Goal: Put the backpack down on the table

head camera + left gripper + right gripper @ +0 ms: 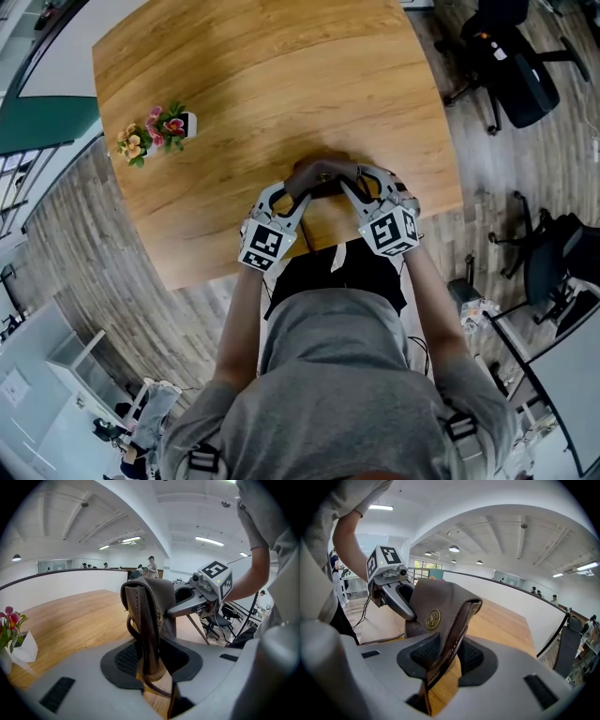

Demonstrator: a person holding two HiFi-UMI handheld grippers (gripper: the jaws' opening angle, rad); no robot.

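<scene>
A brown leather backpack (pixel 322 176) rests on the wooden table (pixel 262 84) near its front edge, directly ahead of the person. Both grippers meet at its top. In the left gripper view a folded brown strap (pixel 149 620) stands between the pads of my left gripper (pixel 150 656), which sit loosely around it. In the right gripper view the leather flap with a round brass badge (pixel 433 618) runs between the pads of my right gripper (pixel 447 656), leaning on one pad. In the head view the left gripper (pixel 298 190) and right gripper (pixel 352 190) flank the bag.
A small white pot of pink and yellow flowers (pixel 159 131) stands at the table's left side. Black office chairs (pixel 511 66) (pixel 553 262) stand on the floor to the right. The table's front edge (pixel 309 253) lies just under the grippers.
</scene>
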